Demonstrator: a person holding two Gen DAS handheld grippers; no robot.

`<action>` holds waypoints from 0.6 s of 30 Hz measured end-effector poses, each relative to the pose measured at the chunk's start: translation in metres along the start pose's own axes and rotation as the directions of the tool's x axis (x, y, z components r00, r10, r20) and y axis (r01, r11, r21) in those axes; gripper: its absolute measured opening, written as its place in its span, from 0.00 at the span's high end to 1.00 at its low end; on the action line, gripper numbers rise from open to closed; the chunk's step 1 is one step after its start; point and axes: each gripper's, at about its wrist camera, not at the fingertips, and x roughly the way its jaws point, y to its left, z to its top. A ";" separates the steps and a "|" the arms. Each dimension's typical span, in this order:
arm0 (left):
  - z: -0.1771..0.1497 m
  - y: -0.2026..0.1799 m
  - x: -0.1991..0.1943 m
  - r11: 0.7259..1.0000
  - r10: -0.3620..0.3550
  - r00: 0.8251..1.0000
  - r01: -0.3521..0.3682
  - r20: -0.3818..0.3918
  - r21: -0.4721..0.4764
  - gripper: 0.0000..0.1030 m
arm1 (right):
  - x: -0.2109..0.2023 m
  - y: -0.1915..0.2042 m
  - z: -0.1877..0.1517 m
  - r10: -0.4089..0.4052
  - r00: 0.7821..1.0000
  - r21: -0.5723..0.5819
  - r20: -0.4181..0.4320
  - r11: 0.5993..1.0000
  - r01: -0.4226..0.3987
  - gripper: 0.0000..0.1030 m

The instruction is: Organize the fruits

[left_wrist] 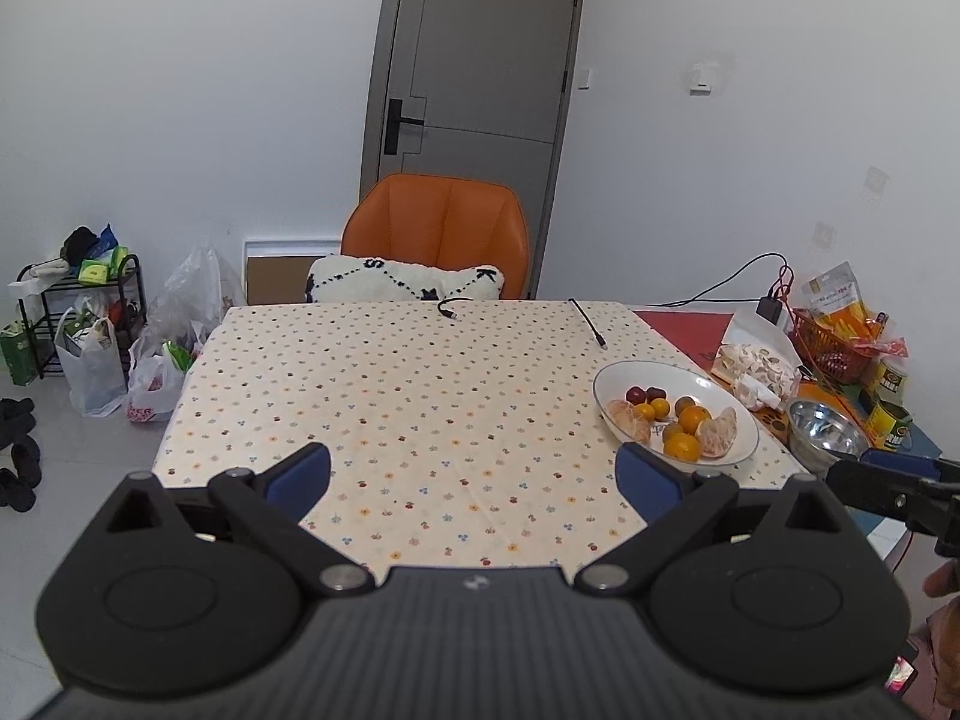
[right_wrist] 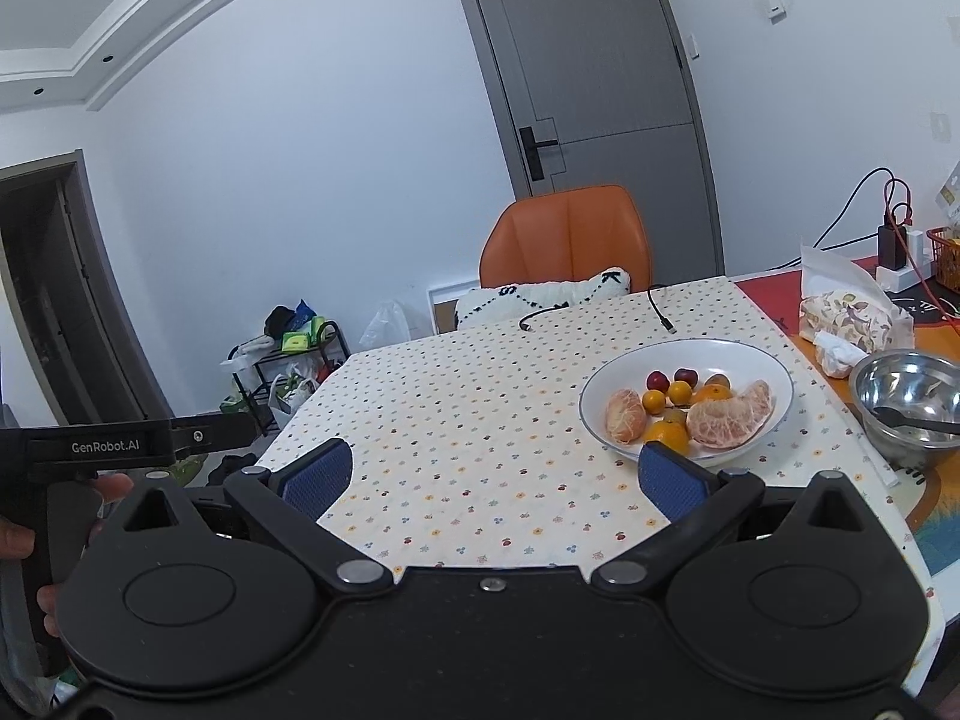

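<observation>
A white bowl point(right_wrist: 774, 372) of mixed fruits point(right_wrist: 690, 405) sits on the bench's point(right_wrist: 468, 420) right side, just ahead-right of the right tool point(right_wrist: 492, 474), farther from the left tool point(left_wrist: 474, 471); both gape wide, holding nothing.

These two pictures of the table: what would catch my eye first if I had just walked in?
Most likely the white bowl of fruit on the dotted tablecloth, holding peeled mandarins, small oranges and dark red fruits. Behind the table stands a bright orange chair before a grey door. In the foreground, the right gripper and the left gripper hang open and empty over the cloth.
</observation>
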 end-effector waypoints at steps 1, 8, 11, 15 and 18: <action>0.000 0.000 0.000 1.000 0.000 1.000 0.000 -0.001 0.000 0.03 | 0.000 0.000 0.000 -0.001 1.000 0.000 0.000 1.000 0.001 0.00; 0.000 0.000 0.000 1.000 0.000 1.000 0.000 -0.003 0.002 0.03 | 0.000 0.001 0.000 0.002 1.000 -0.007 -0.002 1.000 -0.002 0.00; 0.000 0.000 0.000 1.000 0.000 1.000 0.000 -0.003 0.002 0.03 | 0.000 0.002 0.000 0.005 1.000 -0.014 -0.004 1.000 -0.005 0.00; -0.001 0.000 -0.001 1.000 0.001 1.000 -0.001 -0.005 0.003 0.03 | -0.001 0.005 -0.001 0.008 1.000 -0.022 -0.008 1.000 -0.009 0.00; -0.002 0.000 -0.001 1.000 -0.001 1.000 0.001 -0.005 0.007 0.03 | -0.001 0.005 -0.001 0.008 1.000 -0.022 -0.008 1.000 -0.008 0.00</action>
